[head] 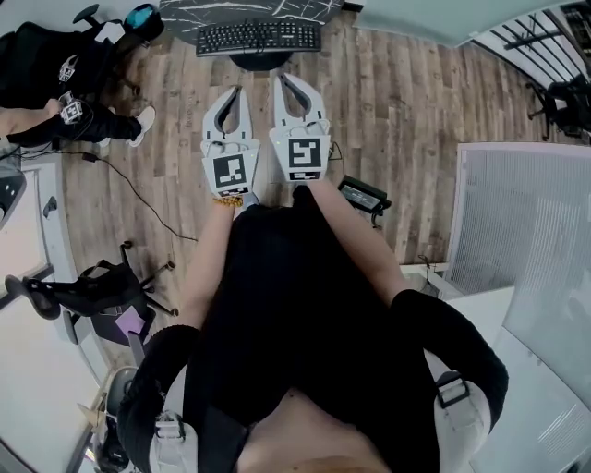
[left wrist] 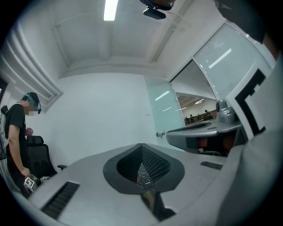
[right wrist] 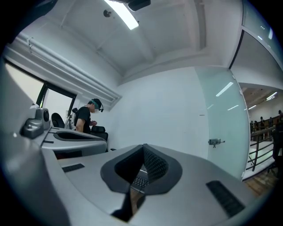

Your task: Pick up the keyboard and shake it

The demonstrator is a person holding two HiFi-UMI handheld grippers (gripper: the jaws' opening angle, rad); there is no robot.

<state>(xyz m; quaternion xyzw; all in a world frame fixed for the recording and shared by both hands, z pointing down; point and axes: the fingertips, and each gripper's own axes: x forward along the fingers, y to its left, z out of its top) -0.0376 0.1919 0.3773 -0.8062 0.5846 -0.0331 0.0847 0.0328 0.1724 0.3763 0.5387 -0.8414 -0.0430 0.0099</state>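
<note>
The dark marbled worktop point(head: 277, 9) carries the black keyboard point(head: 259, 37), well apart from both grippers. It is probably a light, stiff plastic slab with smooth edges, best taken at both short ends. The left gripper point(head: 236, 94) and right gripper point(head: 281, 81) have their fingers closed together, holding nothing.

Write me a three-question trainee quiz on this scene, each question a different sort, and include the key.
1. True or false: a gripper holds the keyboard.
2. The keyboard lies on: A the floor, B the dark table, C a chair.
3. Fill in: the jaws of the left gripper and the right gripper are both ____.
Key: 1 false; 2 B; 3 shut, with nothing between them.
</note>
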